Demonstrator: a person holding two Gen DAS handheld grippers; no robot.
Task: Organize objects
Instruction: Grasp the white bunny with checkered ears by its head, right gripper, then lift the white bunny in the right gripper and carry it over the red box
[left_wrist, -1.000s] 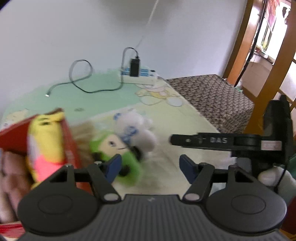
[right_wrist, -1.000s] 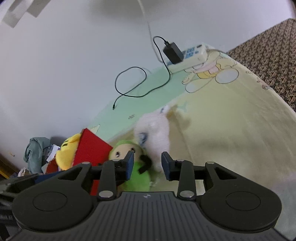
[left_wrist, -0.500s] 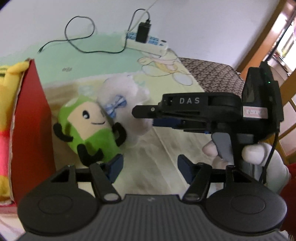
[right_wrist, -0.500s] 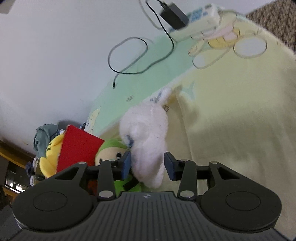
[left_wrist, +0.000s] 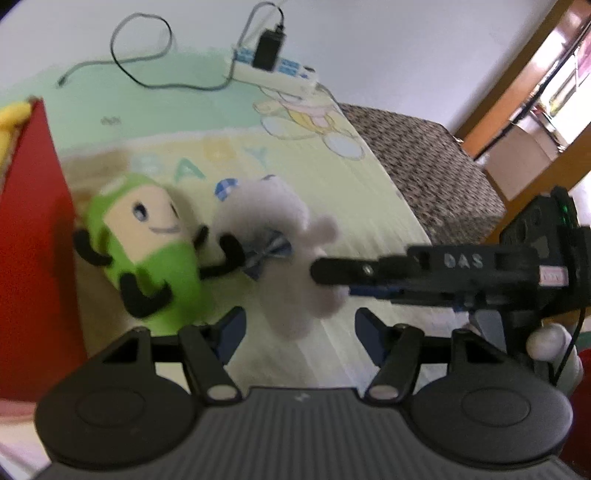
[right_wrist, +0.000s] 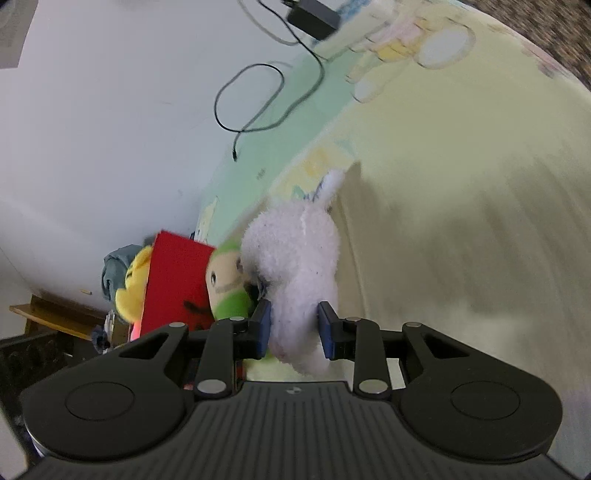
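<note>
A white plush toy (right_wrist: 295, 266) with a blue bow sits between the blue pads of my right gripper (right_wrist: 293, 328), which is shut on it. In the left wrist view the same white plush (left_wrist: 273, 236) is held from the right by the right gripper (left_wrist: 332, 273). A green plush toy (left_wrist: 144, 243) lies on the mat, touching the white plush, beside a red box (left_wrist: 33, 229). My left gripper (left_wrist: 299, 328) is open and empty, just in front of both toys.
A yellow plush (right_wrist: 133, 284) sticks out of the red box (right_wrist: 173, 280). A power strip (left_wrist: 277, 70) with a black adapter and a looped cable (left_wrist: 144, 48) lies at the mat's far edge by the wall. A brown patterned cushion (left_wrist: 432, 166) lies at the right.
My right gripper has closed on the white plush and raised it. The left gripper has tilted down and moved nearer the toys, staying open.
</note>
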